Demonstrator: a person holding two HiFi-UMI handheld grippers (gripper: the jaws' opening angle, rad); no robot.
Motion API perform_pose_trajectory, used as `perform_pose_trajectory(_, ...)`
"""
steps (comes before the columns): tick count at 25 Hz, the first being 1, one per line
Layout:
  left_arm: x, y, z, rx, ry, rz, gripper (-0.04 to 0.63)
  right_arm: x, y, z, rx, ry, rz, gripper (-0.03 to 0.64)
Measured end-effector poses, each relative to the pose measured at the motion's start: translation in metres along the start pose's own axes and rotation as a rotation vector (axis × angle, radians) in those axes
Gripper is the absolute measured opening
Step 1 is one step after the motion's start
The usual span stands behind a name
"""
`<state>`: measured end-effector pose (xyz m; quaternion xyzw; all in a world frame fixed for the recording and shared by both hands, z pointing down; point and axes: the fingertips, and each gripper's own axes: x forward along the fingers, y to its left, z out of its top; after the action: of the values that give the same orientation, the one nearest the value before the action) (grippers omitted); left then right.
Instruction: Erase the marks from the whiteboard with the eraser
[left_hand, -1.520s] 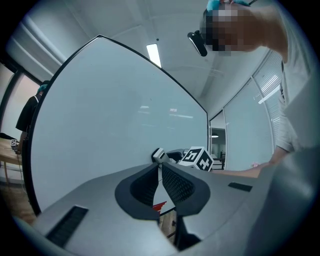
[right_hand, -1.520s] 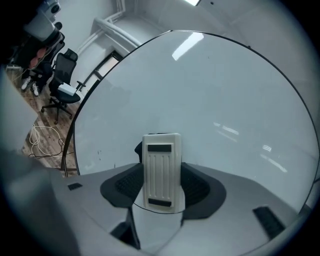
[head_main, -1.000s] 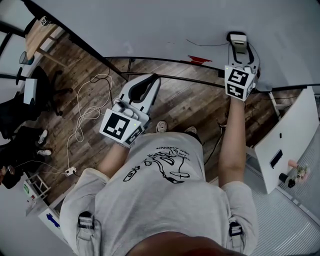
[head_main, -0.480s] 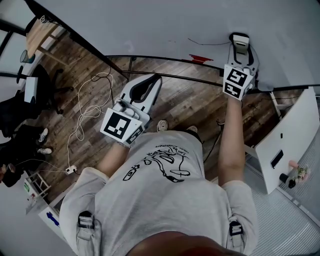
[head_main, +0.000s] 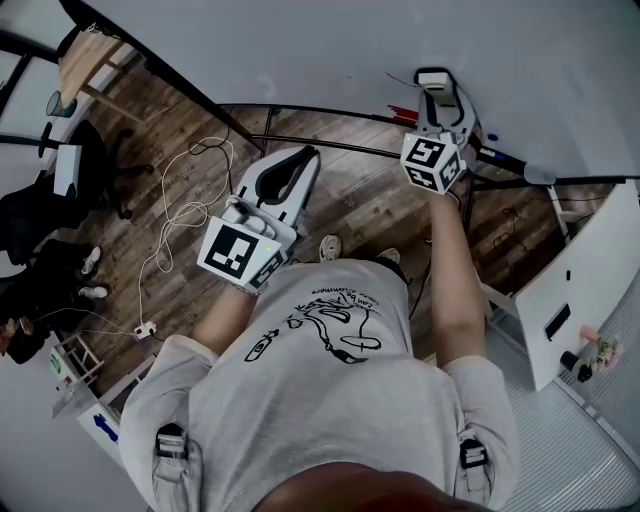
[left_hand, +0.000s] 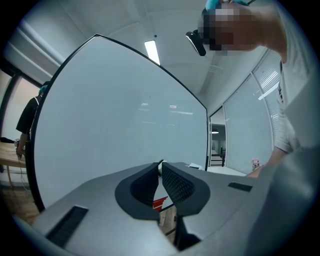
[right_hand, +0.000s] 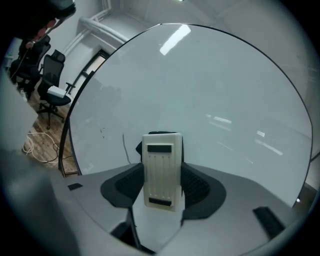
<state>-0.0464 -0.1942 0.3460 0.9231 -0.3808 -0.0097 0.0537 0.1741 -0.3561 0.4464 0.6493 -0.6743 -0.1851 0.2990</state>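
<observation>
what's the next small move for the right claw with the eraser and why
Probably slide the white plastic eraser, clamped in the right claw, slightly left along the white whiteboard: a thin dark curved line sits unerased just beside its left edge.

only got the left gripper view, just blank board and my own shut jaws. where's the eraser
Observer: The eraser is clamped upright between the jaws of the right hand-held gripper, which is raised to the whiteboard.
Operator: any marks near it
Observer: Yes. The right gripper view shows a thin dark line on the whiteboard just left of the eraser.
</observation>
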Motion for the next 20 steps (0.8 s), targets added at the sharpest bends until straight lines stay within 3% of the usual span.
perform_pose_trajectory(10, -0.009, 0.012, 0.0, -0.006, 0.0, 0.05, 0.037, 0.028, 0.142, 0.01, -0.305, 0.046, 0.164, 0.236)
perform_pose_trajectory(20, -0.013, 0.014, 0.001, -0.014, -0.011, 0.062, 0.037, 0.024, 0.138, 0.014, -0.285, 0.056, 0.185, 0.238)
